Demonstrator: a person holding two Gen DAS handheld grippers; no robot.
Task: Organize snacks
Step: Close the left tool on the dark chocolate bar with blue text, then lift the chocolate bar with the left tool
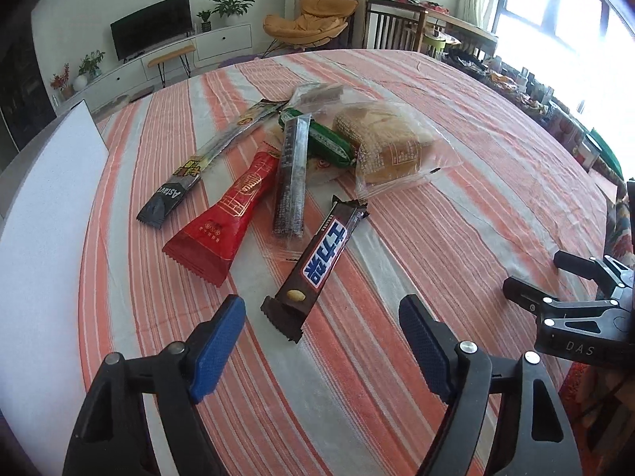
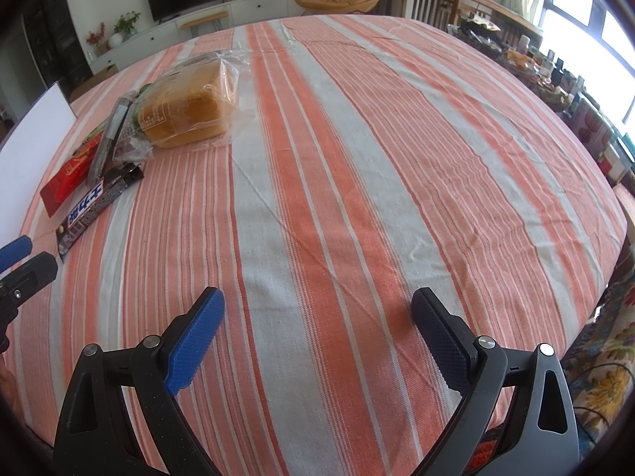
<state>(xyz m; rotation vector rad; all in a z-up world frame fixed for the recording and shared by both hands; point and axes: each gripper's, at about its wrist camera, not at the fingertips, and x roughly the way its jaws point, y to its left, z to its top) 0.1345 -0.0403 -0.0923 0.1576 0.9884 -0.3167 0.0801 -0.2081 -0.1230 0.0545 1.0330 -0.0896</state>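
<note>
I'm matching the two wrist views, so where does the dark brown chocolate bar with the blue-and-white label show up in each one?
Left wrist view: the dark brown chocolate bar lies lower centre, just beyond the open left hand-held gripper.
Right wrist view: the same bar lies at the far left edge.
Shared landmark: the clear-bagged bread loaf.

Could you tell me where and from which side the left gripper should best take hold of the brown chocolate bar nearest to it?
Grip the brown chocolate bar across its narrow width near the middle, coming down from above. It lies flat on the striped tablecloth, clear of the pile except perhaps its far end, by the bread bag. The left gripper stands open just short of its near end, probably wide enough.
</note>
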